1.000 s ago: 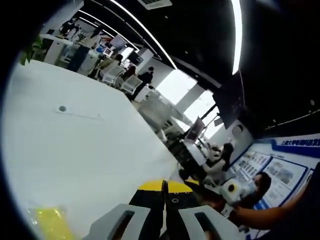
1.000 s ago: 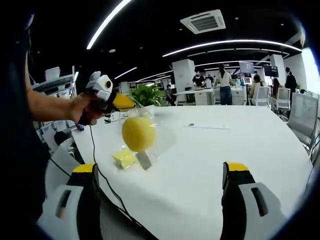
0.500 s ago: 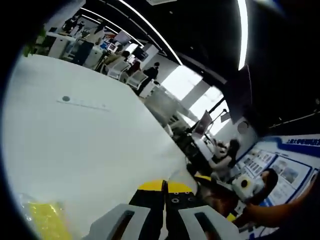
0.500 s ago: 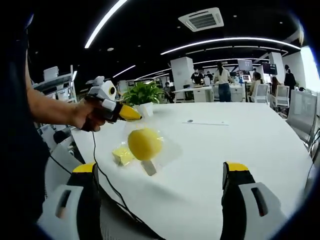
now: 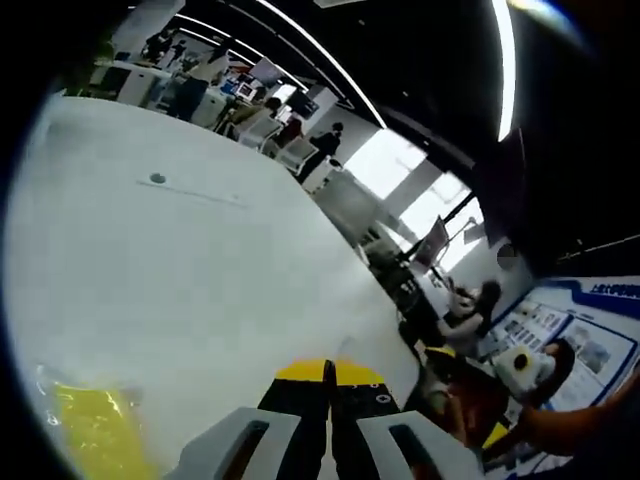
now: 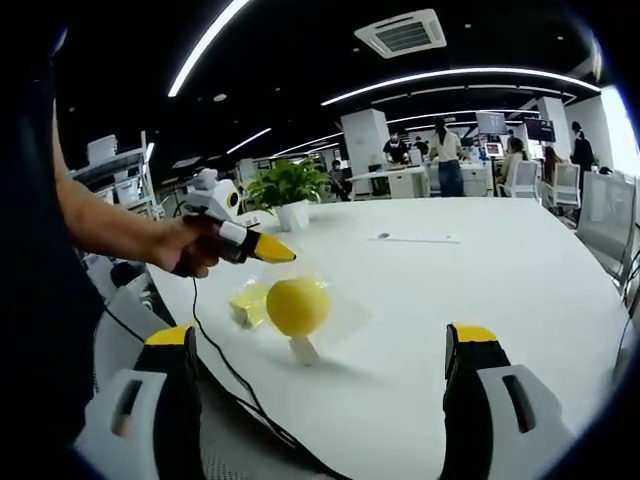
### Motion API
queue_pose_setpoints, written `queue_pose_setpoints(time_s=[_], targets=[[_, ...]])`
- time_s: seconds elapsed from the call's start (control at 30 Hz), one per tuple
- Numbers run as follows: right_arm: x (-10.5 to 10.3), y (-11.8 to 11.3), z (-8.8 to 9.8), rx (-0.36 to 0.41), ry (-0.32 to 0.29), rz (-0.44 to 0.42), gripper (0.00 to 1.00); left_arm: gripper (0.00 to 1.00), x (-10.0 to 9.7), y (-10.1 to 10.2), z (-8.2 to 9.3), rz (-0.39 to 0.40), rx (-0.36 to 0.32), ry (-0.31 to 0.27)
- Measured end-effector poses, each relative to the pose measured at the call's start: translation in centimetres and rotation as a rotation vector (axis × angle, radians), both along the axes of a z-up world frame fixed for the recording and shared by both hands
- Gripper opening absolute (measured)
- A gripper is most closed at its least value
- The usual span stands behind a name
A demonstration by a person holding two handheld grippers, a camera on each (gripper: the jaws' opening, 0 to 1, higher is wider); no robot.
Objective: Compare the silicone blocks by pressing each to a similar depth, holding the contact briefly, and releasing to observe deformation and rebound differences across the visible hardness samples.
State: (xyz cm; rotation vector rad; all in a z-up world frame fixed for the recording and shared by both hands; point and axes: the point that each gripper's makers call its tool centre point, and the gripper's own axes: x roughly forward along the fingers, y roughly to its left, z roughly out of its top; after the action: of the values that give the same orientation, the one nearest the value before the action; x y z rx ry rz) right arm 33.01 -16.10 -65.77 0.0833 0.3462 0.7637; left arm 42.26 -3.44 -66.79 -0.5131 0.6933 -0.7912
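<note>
Silicone blocks: a yellow round one (image 6: 297,306) on a small pale stand (image 6: 303,350), with a flat yellow square one (image 6: 250,303) just beside it, both sitting on clear plastic wrap (image 6: 340,305) near the edge of the white table (image 6: 470,280). In the left gripper view the yellow square block (image 5: 95,430) shows in its wrap at lower left. Left gripper (image 6: 268,251) held in a hand (image 6: 190,248), yellow tips pressed together, just above the blocks, not touching; its own view (image 5: 327,375) shows jaws clenched on nothing. Right gripper (image 6: 322,345) spread wide apart, released. Potted plant (image 6: 285,188) stands behind, cable (image 6: 215,370) runs down off the table edge.
</note>
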Motion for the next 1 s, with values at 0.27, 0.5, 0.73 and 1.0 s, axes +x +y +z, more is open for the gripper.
queue_pose_setpoints(time_s=[0.27, 0.5, 0.73, 1.0], targets=[[-0.3, 0.3, -0.5, -0.015, 0.005, -0.004, 0.96, 0.0, 2.3, 1.7, -2.0, 0.053, 0.111, -0.075], [-0.2, 0.0, -0.6, -0.018, 0.013, -0.016, 0.96, 0.0, 3.3, 3.0, -3.8, 0.111, 0.164, -0.068], [-0.1, -0.3, -0.6, -0.031, 0.016, -0.023, 0.96, 0.0, 3.4, 3.1, -5.7, 0.102, 0.205, -0.046], [-0.5, -0.5, -1.3, -0.05, 0.051, -0.027, 0.97, 0.0, 3.8, 3.6, -8.1, 0.122, 0.293, -0.038]])
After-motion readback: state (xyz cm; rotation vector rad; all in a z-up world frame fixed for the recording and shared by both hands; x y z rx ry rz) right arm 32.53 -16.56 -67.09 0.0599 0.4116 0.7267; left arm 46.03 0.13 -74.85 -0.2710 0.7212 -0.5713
